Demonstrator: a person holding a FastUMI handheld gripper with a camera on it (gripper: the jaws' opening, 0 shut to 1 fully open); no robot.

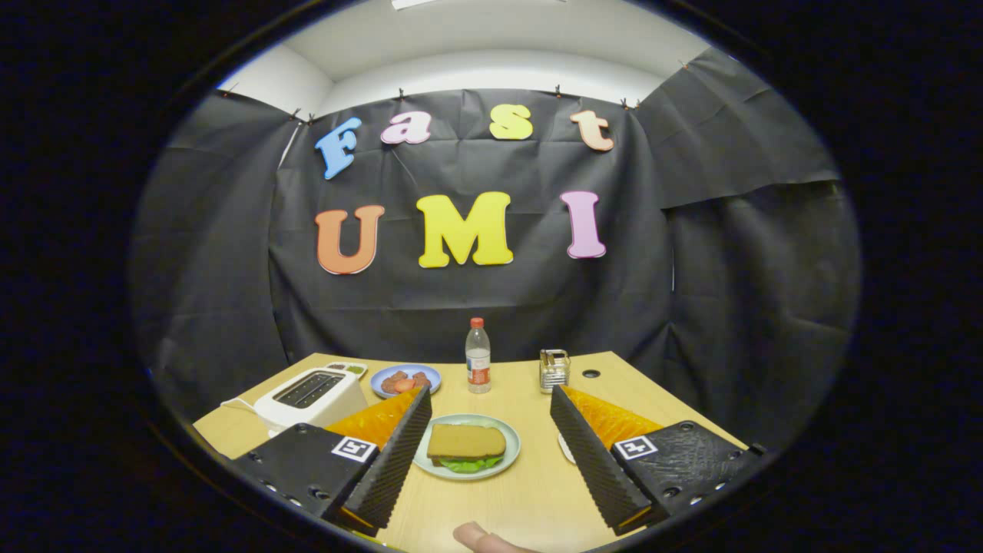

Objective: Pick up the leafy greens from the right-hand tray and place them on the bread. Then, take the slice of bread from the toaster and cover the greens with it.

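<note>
A pale green plate (503, 464) lies on the wooden table between my two fingers. On it a slice of brown bread (466, 442) covers leafy greens (470, 463) whose edges stick out underneath. The gripper (489, 438) is open, its fingers spread wide to either side of the plate and touching nothing. A white toaster (311, 395) stands beyond the left finger; its slots look dark. Behind the right finger a sliver of a white tray (564, 450) peeks out.
At the back of the table stand a blue plate of reddish food (405, 380), a clear water bottle with a red cap (478, 357) and a small metal holder (554, 369). A fingertip (480, 537) shows at the near table edge.
</note>
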